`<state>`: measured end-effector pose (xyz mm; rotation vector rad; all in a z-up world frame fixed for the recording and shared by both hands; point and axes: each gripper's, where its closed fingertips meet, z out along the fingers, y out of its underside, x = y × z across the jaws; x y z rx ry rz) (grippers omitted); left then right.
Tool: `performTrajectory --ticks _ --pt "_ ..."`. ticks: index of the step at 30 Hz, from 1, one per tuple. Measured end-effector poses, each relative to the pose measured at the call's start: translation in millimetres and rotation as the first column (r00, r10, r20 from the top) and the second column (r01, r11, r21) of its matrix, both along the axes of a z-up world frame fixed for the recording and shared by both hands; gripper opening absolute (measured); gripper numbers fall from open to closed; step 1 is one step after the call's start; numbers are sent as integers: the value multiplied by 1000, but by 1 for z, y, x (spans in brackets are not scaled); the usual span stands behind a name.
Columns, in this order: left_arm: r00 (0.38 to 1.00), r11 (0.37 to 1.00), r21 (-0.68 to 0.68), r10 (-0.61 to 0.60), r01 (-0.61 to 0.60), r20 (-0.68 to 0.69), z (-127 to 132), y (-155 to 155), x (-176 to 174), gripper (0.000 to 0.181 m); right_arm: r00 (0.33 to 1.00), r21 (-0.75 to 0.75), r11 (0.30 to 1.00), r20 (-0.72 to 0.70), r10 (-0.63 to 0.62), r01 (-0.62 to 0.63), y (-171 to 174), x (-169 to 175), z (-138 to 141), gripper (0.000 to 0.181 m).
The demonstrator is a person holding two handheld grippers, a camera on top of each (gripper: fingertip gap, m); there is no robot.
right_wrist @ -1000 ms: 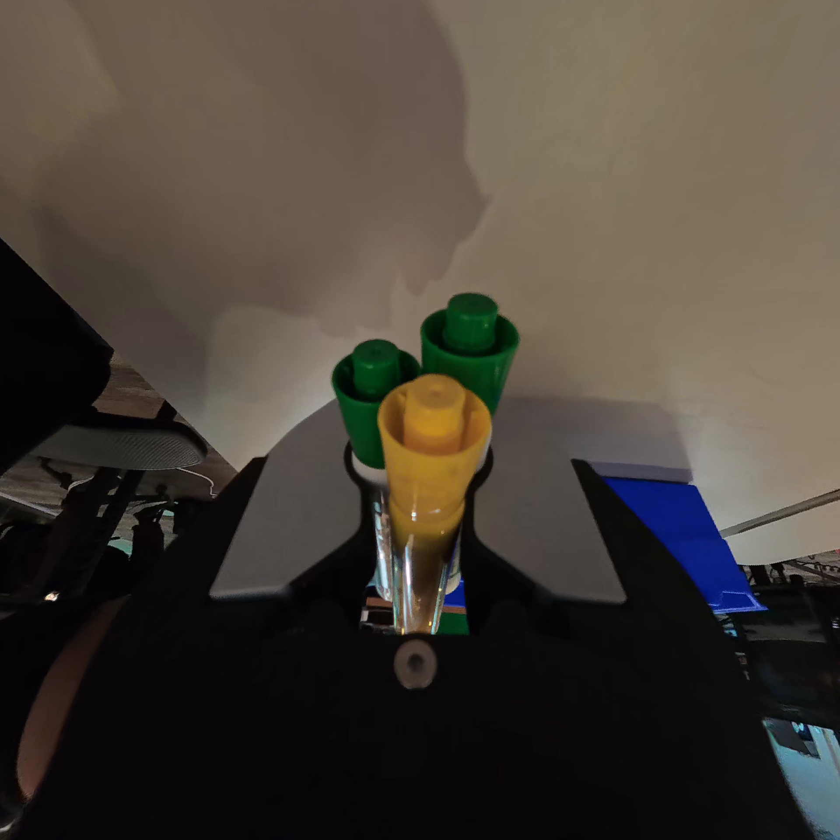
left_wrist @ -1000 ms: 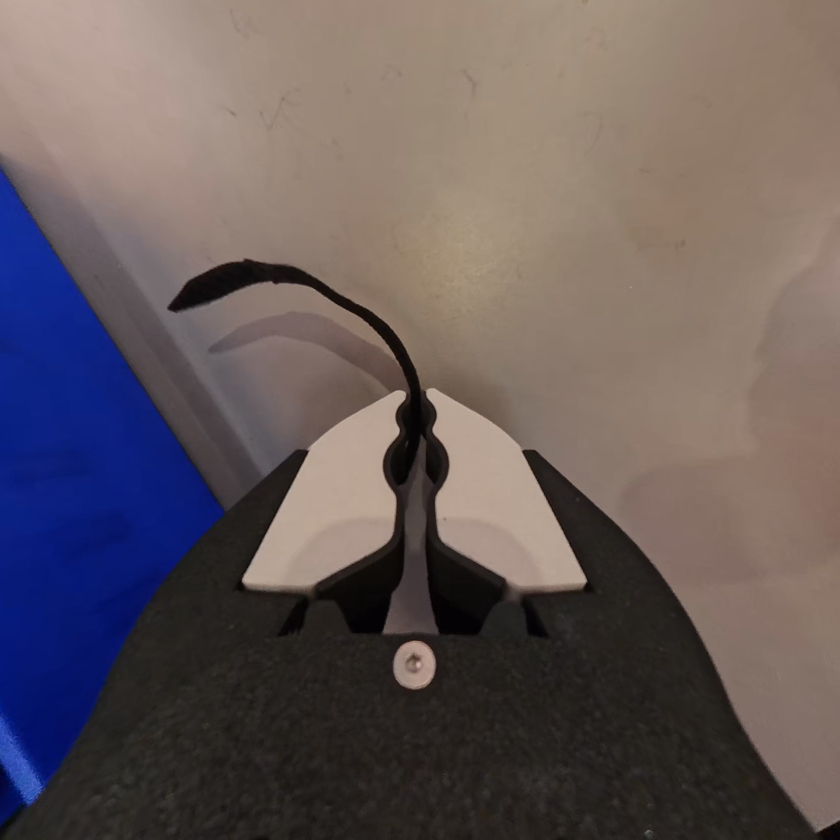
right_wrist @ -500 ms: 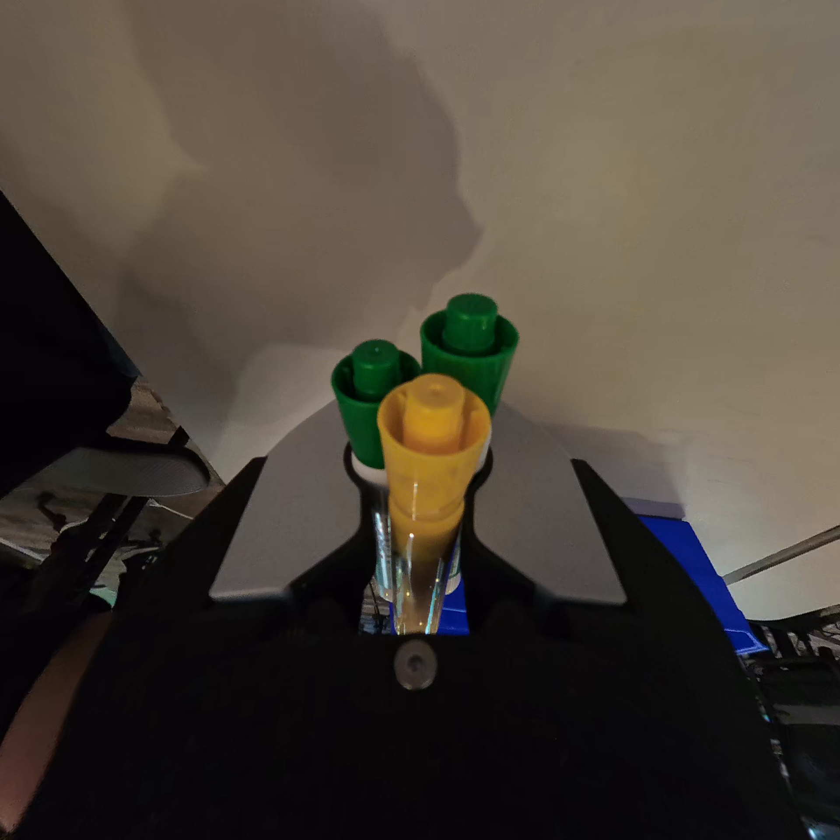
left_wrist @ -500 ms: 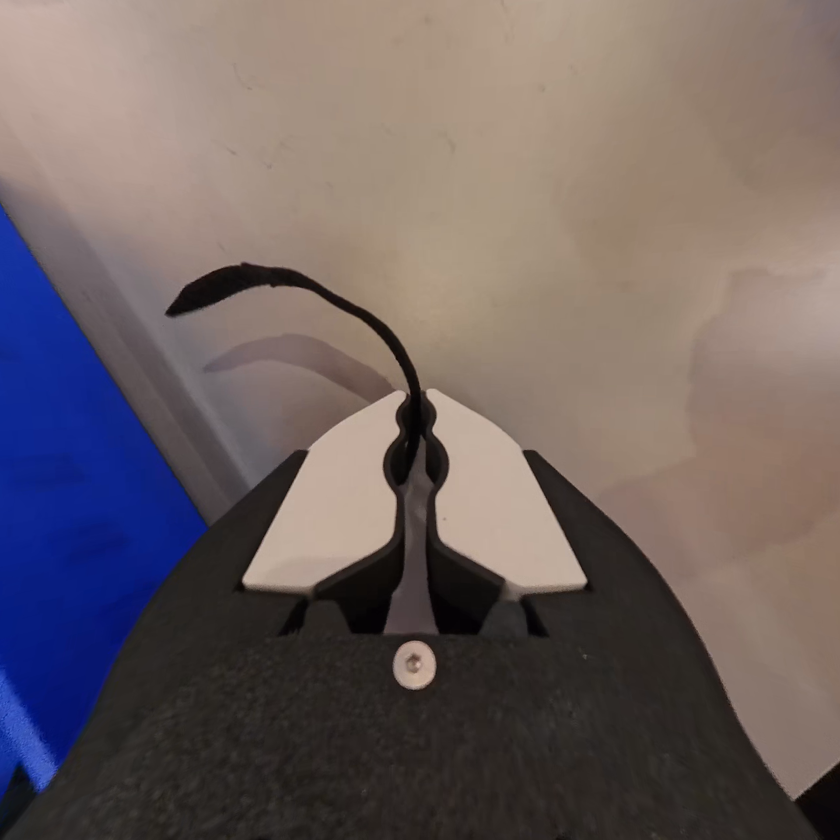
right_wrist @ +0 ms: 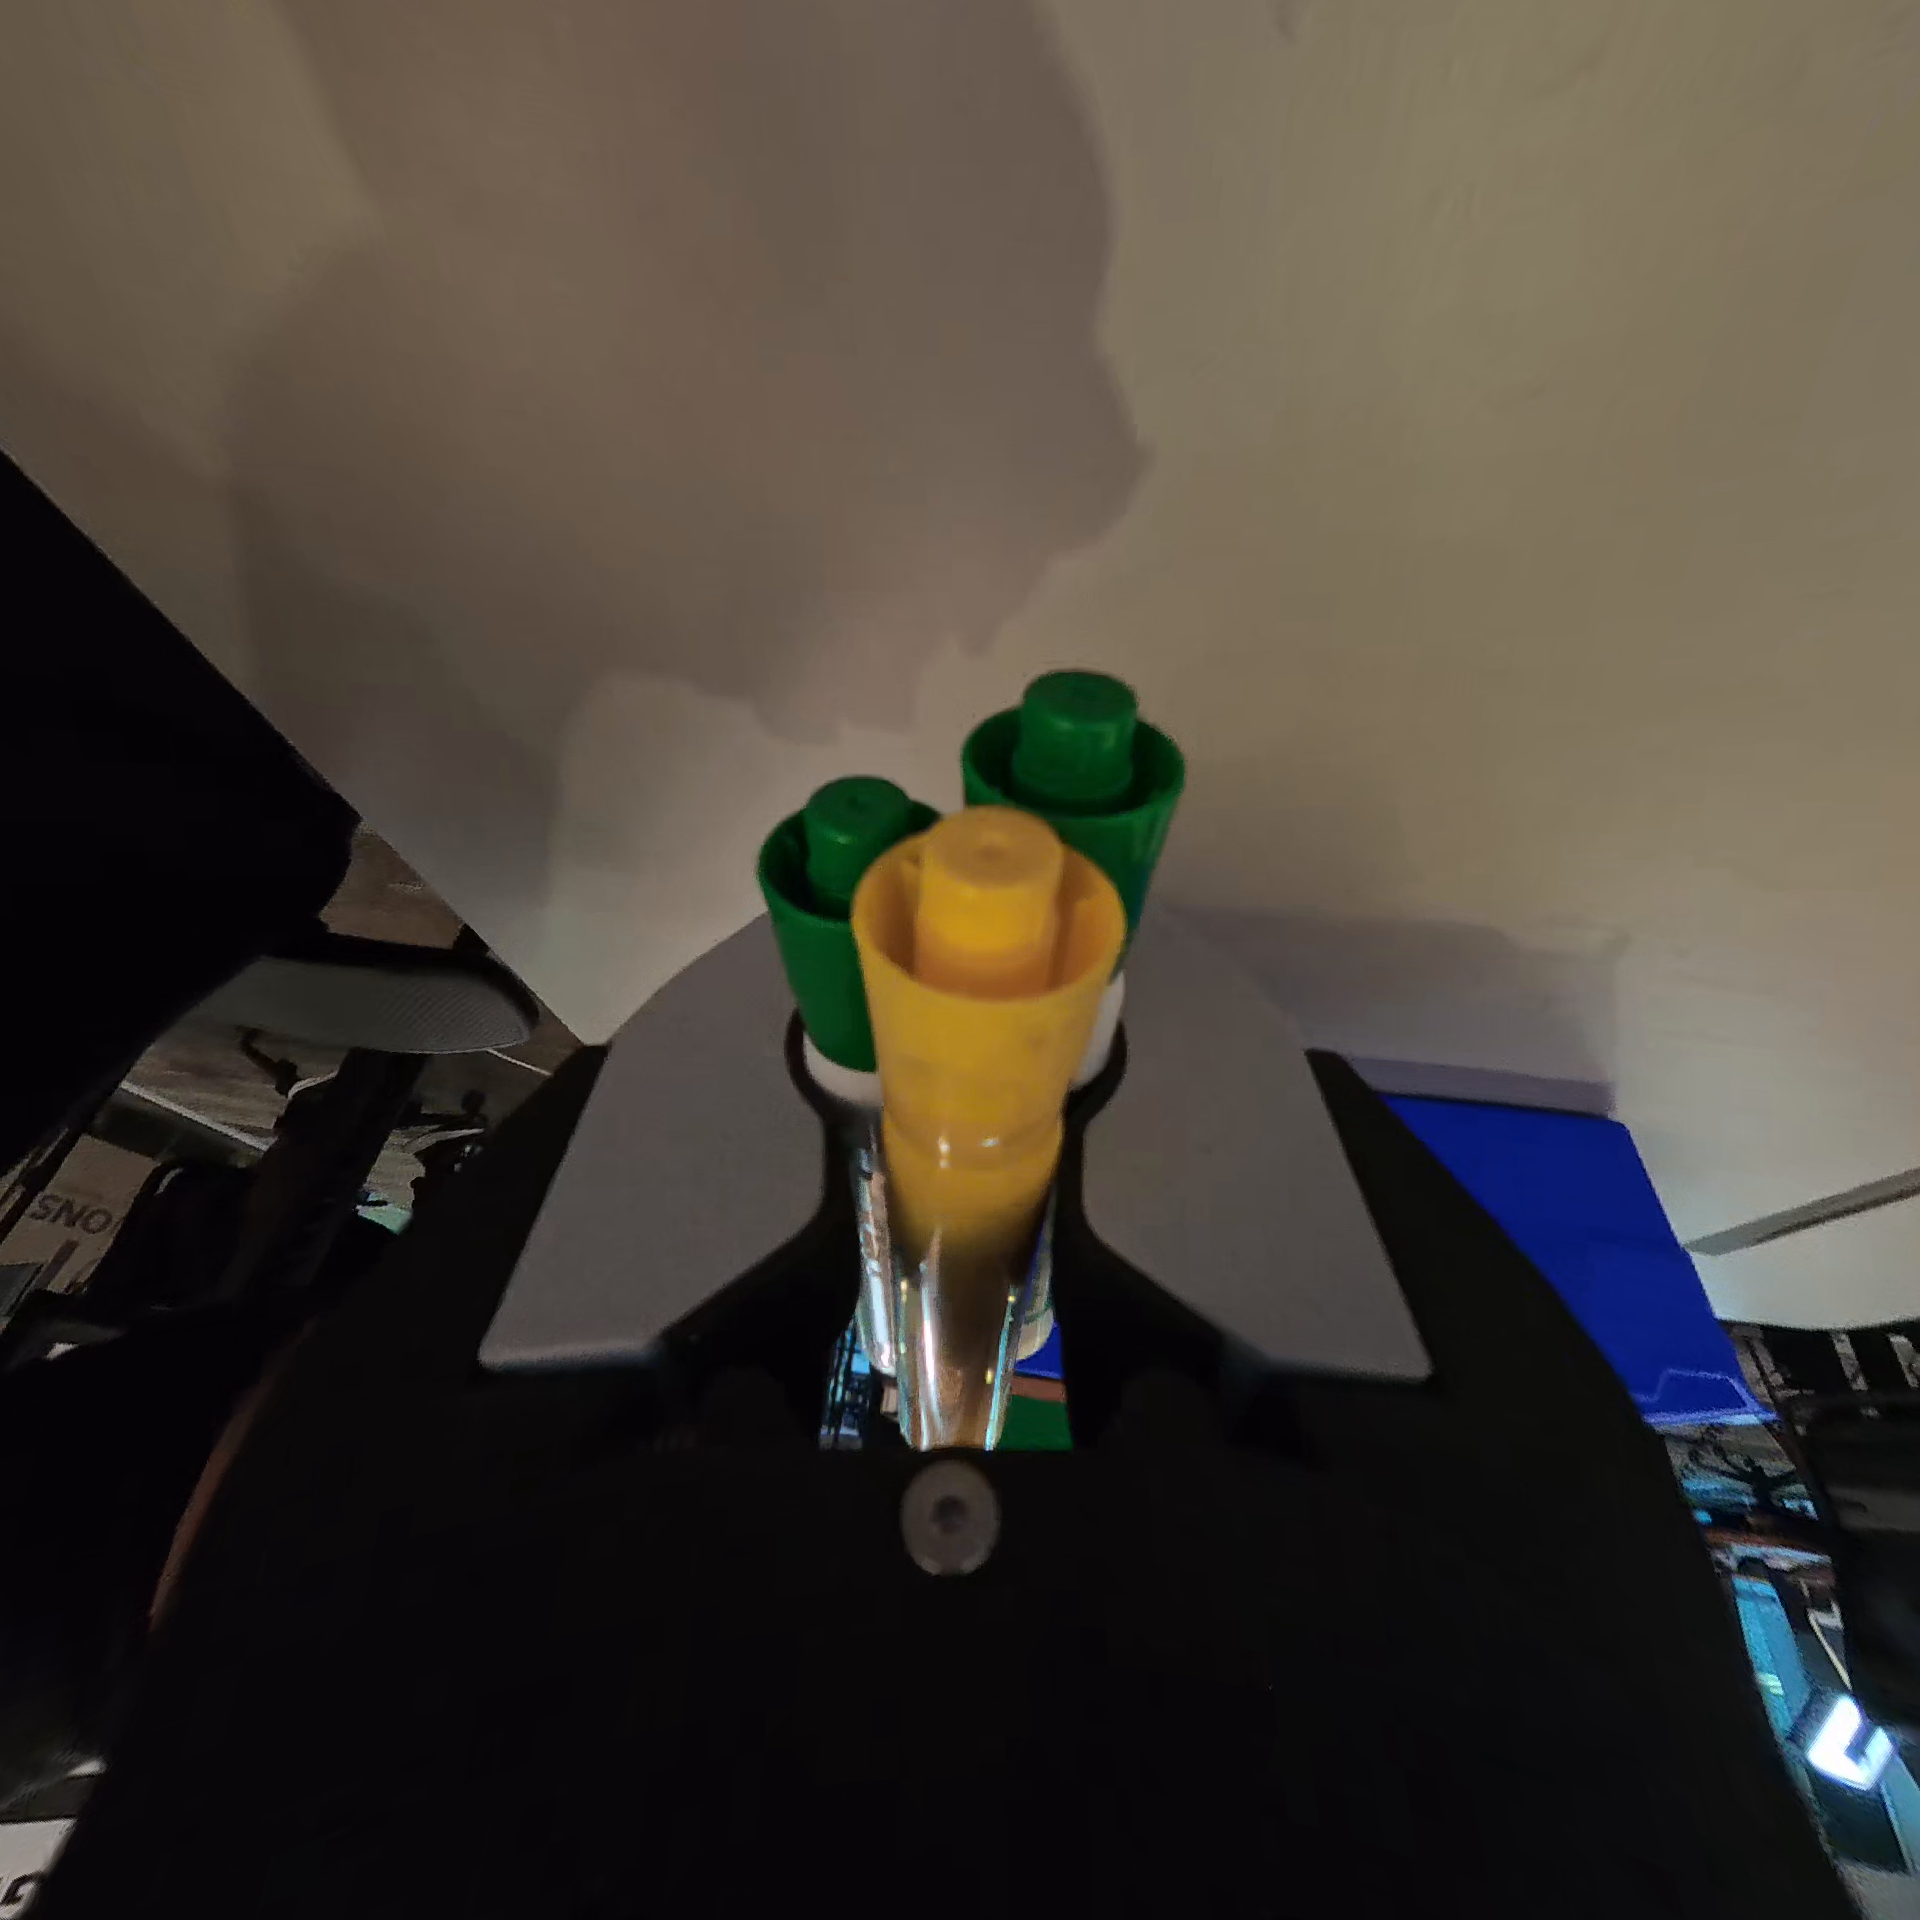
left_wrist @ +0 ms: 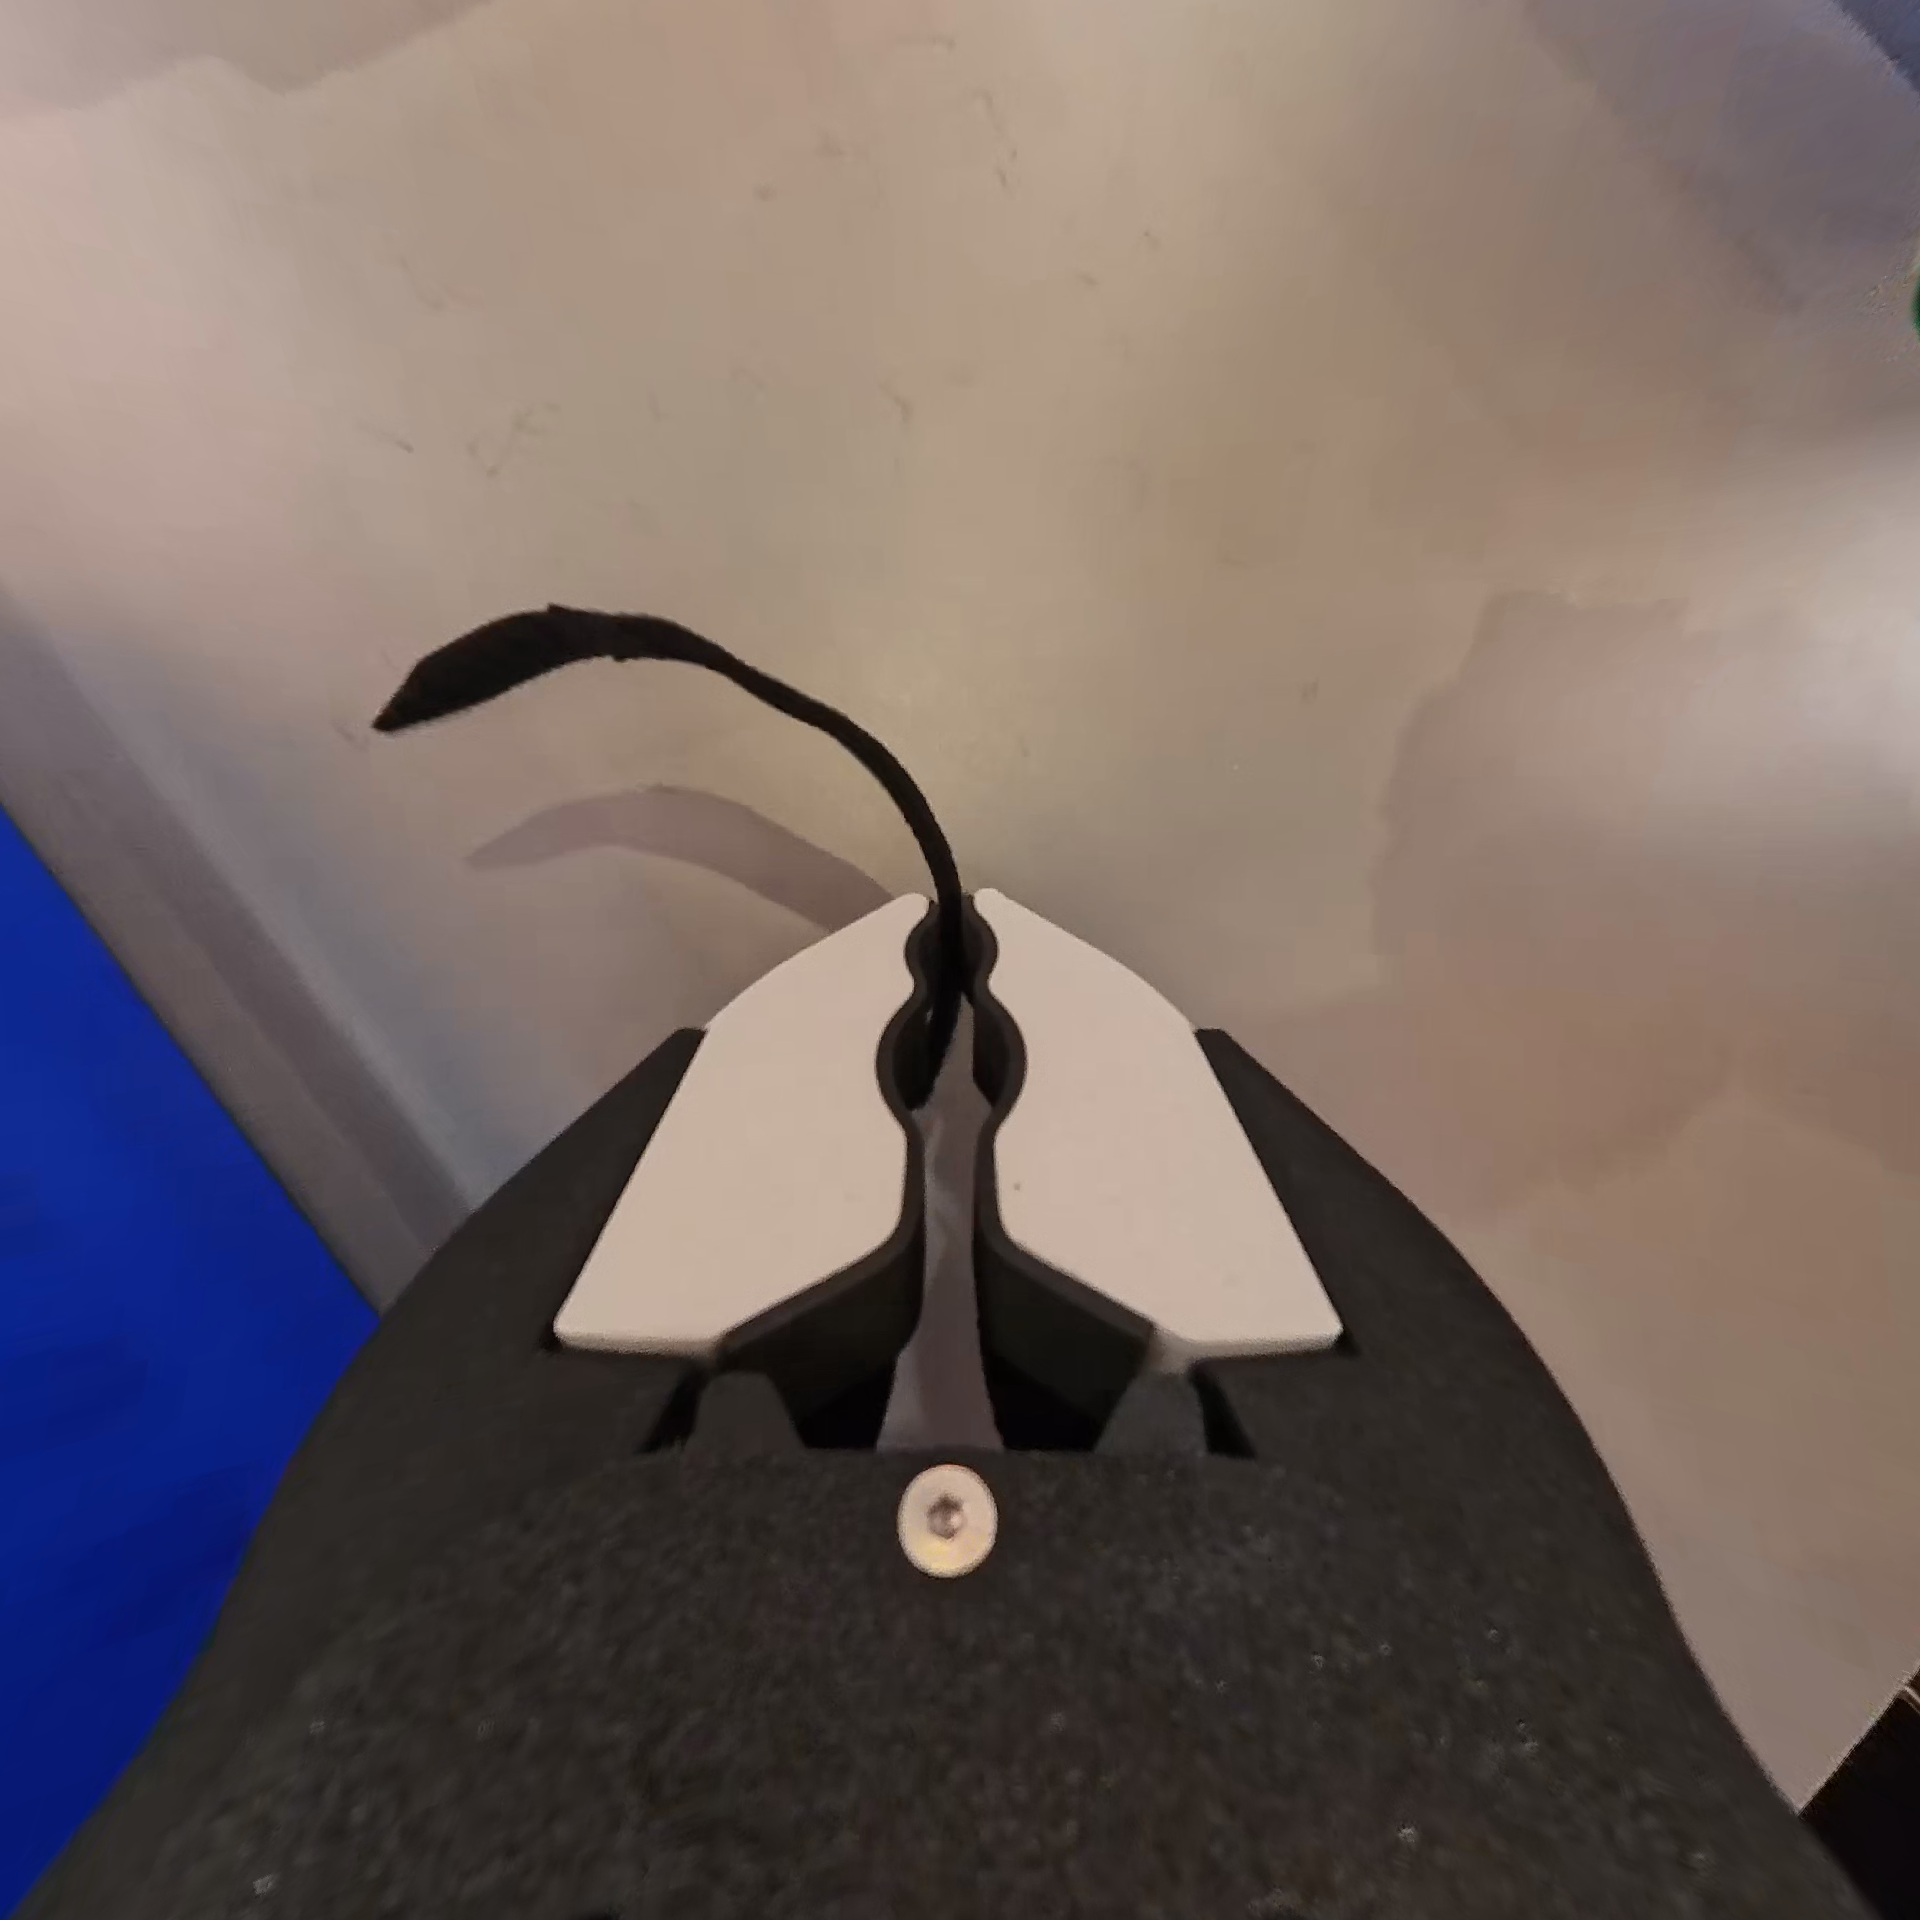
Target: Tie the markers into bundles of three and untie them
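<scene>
The markers (right_wrist: 977, 935) sit at the centre of the right wrist view, three of them bunched end-on: two with green caps behind, one with a yellow cap in front. The right gripper (right_wrist: 961, 1049) is clenched around their barrels. In the left wrist view, the left gripper (left_wrist: 951, 925) is pinched closed on a black strap (left_wrist: 831, 717) (its free end arcs toward the upper left of the frame). A pale table (left_wrist: 1143, 416) fills the background, with a blue bin (left_wrist: 125, 1195) at lower left.
</scene>
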<state>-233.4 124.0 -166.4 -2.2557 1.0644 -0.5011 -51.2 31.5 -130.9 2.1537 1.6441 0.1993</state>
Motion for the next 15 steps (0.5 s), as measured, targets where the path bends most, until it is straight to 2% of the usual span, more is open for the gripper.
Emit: performTrajectory --ticks 4,7,8,10,13,15 --pt "1000 1000 -2 7 -7 -2 -1 1 -4 2 999 -1 1000 35 7 -7 -2 4 -1 41" --pt "1000 1000 -9 10 -10 -2 -3 1 -6 2 997 -11 1000 -75 23 -23 -3 -13 -2 42" --pt "1000 1000 -9 11 -11 -1 -2 1 -7 2 995 19 999 -81 50 -48 2 -14 -2 42" --pt "1000 1000 -4 16 -16 3 0 2 -8 2 994 -9 1000 -104 28 -29 -3 -18 -1 42" --pt "1000 1000 -1 15 -15 8 2 2 -7 2 997 9 999 -56 45 -45 2 -13 -1 42" --pt "1000 1000 0 10 -10 9 3 1 -5 2 992 28 998 -107 60 -57 5 -21 -1 42"
